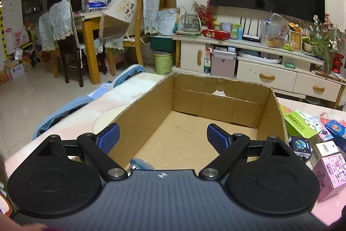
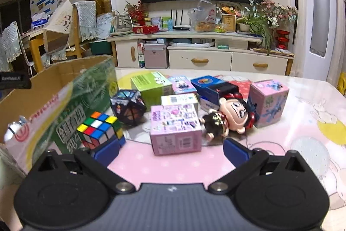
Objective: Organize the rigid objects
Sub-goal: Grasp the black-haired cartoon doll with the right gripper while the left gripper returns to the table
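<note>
- over the cardboard box [image 1: 216, 122], in the left wrist view, the left gripper [image 1: 163, 136] hovers with its blue fingers [image 1: 109, 138] spread wide and nothing between them.
- inside, the box floor looks nearly bare; only a small bluish thing [image 1: 140, 162] peeks out at the near edge (too hidden to name).
- the walls look like thin board that would likely flex if pushed, so it seems safer to drop things in from above.
- on the pink table [image 2: 173, 166], in the right wrist view, the right gripper [image 2: 170, 151] is also wide and holds nothing.
- the pink carton [image 2: 175, 129] lies just ahead, between the fingers' line; i judge it light and stiff but crushable, best taken across its two flat side faces.
- the rubik's cube [image 2: 99, 129] sits beside the left finger, close against the box's green printed wall; hard, with slick flat faces.
- the doll [image 2: 229, 118] lies touching or nearly touching the pink carton's right side and could be nudged.
- behind crowd a dark puzzle cube [image 2: 127, 107], green carton [image 2: 151, 86], blue box [image 2: 207, 83] and another pink box [image 2: 268, 101].
</note>
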The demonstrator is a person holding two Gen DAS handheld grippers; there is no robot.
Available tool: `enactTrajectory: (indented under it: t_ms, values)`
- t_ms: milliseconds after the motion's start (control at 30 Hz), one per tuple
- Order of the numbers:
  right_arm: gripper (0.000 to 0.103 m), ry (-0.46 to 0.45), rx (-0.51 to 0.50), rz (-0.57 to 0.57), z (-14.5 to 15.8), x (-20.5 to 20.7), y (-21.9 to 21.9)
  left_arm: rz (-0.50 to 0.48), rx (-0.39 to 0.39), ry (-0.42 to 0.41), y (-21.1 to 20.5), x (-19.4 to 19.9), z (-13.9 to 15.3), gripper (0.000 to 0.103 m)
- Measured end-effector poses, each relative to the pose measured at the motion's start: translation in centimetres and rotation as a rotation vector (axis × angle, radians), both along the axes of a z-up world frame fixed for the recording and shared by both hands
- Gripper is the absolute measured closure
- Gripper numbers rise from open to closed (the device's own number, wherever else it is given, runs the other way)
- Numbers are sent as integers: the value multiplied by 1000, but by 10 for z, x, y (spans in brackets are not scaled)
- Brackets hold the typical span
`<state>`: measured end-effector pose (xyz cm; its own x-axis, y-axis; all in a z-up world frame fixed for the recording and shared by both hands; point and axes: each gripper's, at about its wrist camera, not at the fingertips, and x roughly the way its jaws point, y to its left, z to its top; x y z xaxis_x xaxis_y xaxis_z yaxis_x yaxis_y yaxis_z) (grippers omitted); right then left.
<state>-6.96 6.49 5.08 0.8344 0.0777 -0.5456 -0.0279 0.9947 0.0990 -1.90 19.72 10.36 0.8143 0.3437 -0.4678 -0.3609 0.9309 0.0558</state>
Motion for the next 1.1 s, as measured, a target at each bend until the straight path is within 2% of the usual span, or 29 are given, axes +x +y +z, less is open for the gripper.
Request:
enactTrajectory:
  t_ms: [67, 167, 333, 500, 700, 900, 1100]
  values:
    - [1, 0, -1, -5, -3, -2, -5, -4, -33, 7, 6, -5, -1, 0]
    - [1, -5, -3, -19, -6, -2, -13, -14, -85, -35, 10, -13, 8, 0]
    - [1, -6, 8, -52, -9, 0, -30, -59, -80, -113, 0, -30, 25, 0]
    - [1, -11, 2, -87, -12, 1, -46, -149, -93, -146, -19, -46, 33, 0]
    - [1, -22, 48, -105, -16, 5, -70, -245, -68, -140, -44, -56, 36, 0]
    - [1, -19, 97, -70, -23, 21, -88, -359, -44, -96, -72, -58, 27, 0]
    - [1, -31, 24, 3, -26, 41, -93, -470, -41, -27, -95, -58, 14, 0]
